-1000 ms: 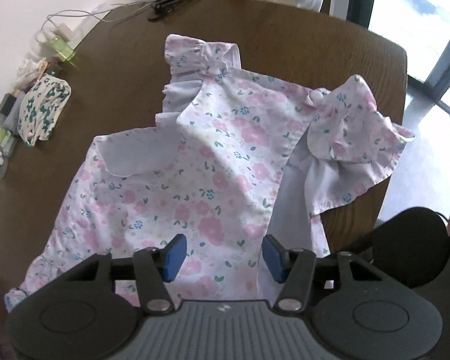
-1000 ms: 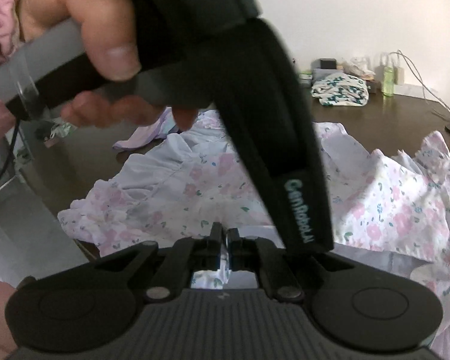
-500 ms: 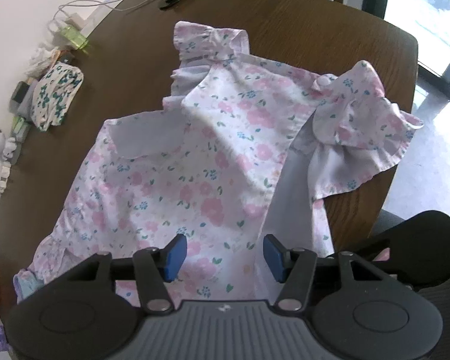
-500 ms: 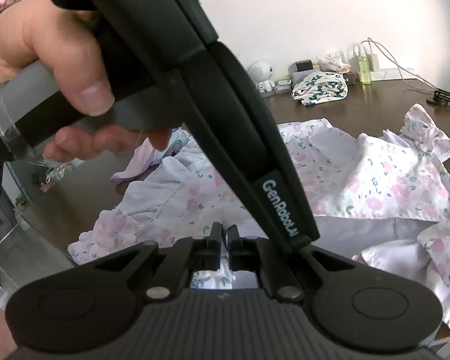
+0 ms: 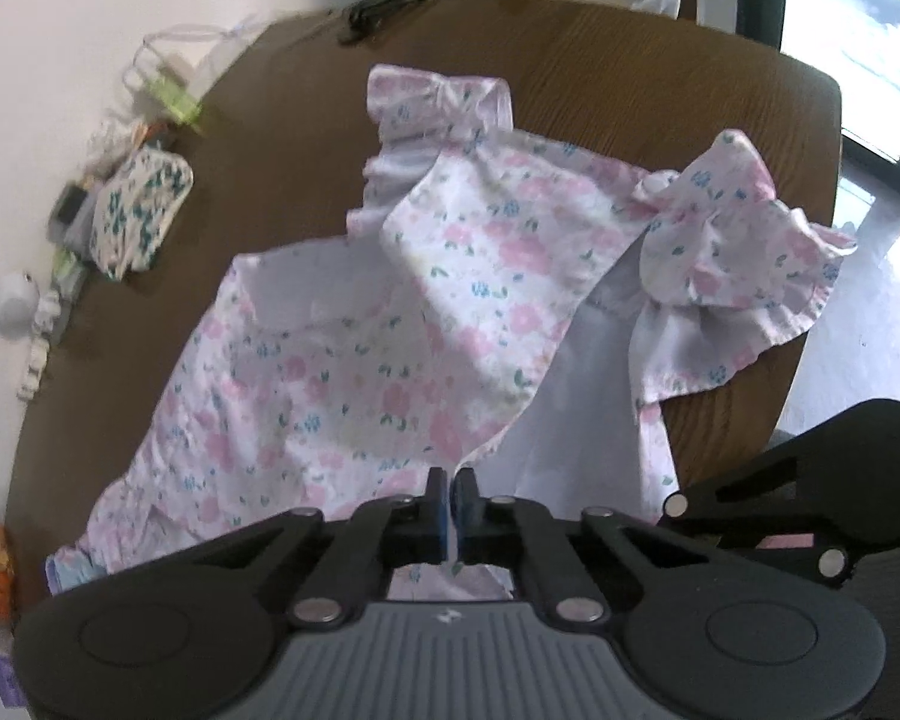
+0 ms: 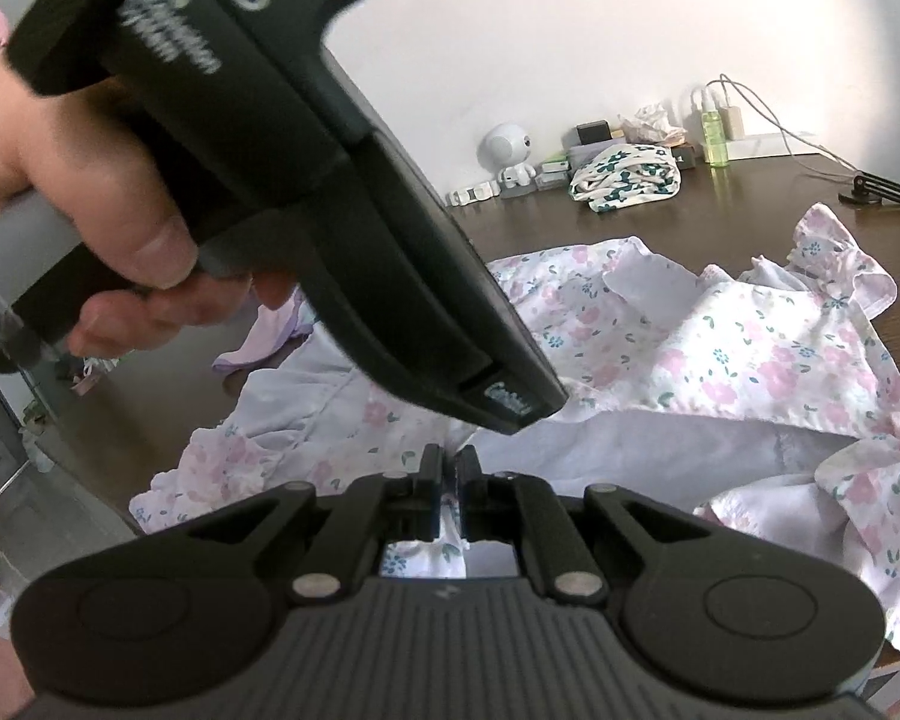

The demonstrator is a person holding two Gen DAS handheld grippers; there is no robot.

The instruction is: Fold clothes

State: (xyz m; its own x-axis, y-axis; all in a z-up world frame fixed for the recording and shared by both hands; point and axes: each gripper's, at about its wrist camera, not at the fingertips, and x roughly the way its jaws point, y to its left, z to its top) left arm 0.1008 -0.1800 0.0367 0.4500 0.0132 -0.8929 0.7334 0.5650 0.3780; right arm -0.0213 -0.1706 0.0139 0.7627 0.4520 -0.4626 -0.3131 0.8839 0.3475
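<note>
Two grippers are both pinched onto the same garment, and that tells me where I am: the grab for the next fold is made, the fold itself not yet carried over.

My left gripper (image 5: 452,489) sits at the bottom centre of its view with its blue pads pressed together on the near hem of the floral dress (image 5: 426,312). The cloth runs straight into the narrow slit between them. My right gripper (image 6: 448,468), low in the middle of its own frame, is likewise closed, with a strip of printed fabric caught between its fingers and showing again in the window behind them.

The dress lies spread on the brown table (image 5: 660,66), filling the middle of the left view. One side panel is already turned inward, showing its pale reverse, and a ruffled sleeve (image 5: 744,264) bunches at the right of the frame near the table's edge. In the right view my left hand (image 6: 78,228) and its tool's black body fill the upper left, so both grips lie close together on the near edge.

Judging by this, the next move calls for lifting the hem with both tools together, keeping it taut and level, and carrying it toward the collar end at the upper centre. Thin cotton like this will probably sag between the grips, so I should move evenly.

A folded green-print cloth (image 5: 138,210) and small clutter sit at the left by the wall.
</note>
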